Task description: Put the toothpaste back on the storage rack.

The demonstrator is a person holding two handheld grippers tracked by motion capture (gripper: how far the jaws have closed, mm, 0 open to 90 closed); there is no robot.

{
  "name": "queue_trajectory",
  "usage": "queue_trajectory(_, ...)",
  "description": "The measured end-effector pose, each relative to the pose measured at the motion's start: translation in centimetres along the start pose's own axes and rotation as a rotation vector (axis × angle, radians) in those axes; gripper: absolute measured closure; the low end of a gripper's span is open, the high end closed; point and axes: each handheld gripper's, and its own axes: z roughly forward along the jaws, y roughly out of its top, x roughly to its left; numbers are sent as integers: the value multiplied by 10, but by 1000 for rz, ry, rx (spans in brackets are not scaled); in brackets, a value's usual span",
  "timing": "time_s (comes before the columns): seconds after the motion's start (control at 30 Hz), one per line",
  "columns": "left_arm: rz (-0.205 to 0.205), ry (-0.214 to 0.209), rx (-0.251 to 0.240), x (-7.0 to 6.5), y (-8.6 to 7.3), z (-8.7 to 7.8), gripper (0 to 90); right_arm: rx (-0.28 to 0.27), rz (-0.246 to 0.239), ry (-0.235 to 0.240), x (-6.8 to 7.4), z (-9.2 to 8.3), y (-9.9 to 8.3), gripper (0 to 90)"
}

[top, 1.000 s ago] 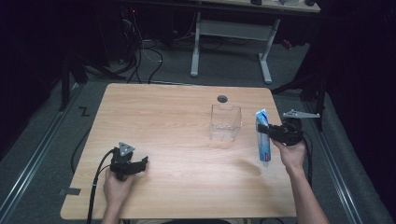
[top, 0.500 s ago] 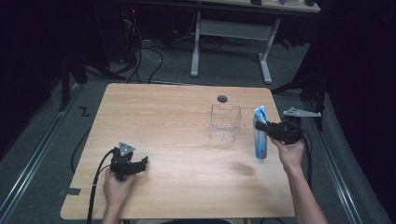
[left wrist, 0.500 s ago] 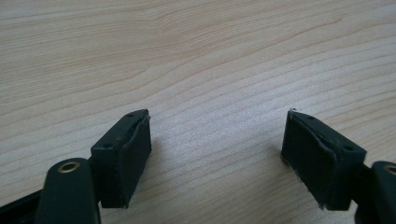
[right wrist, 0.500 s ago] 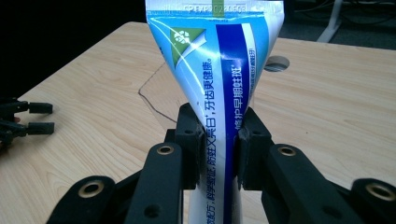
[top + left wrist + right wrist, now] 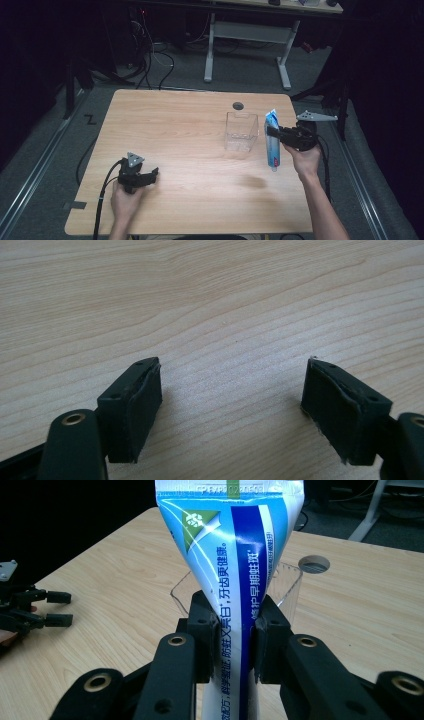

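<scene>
At the right of the high view we see the right gripper (image 5: 272,133) pinching a blue-and-white plastic toothpaste tube (image 5: 272,142) about mid-length, crimped end up, just right of the clear square plastic container (image 5: 241,131), which looks empty. At lower left, our left gripper (image 5: 152,174) rests low over the light wooden table (image 5: 175,125), its jaws spread wide with bare wood between them

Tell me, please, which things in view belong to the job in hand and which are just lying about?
In the job:
- toothpaste tube, clamped upright in the right gripper
- clear plastic container, right beside it

Just about:
- left gripper, open, idle over bare table
- table's cable hole
- desk frame behind
</scene>
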Motion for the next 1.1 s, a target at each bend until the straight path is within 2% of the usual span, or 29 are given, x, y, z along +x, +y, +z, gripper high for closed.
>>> queue_trajectory(0.4, 0, 0, 0, 0, 0, 0, 244, -8, -18, 19, 8, 5, 15, 743)
queue_trajectory(0.67, -1, -1, 0, 0, 0, 0, 244, 1, -26, 9, 10, 10, 21, 743)
queue_trajectory(1.1, -1, -2, 1, 0, 0, 0, 244, -15, -39, 14, 13, 20, 34, 744)
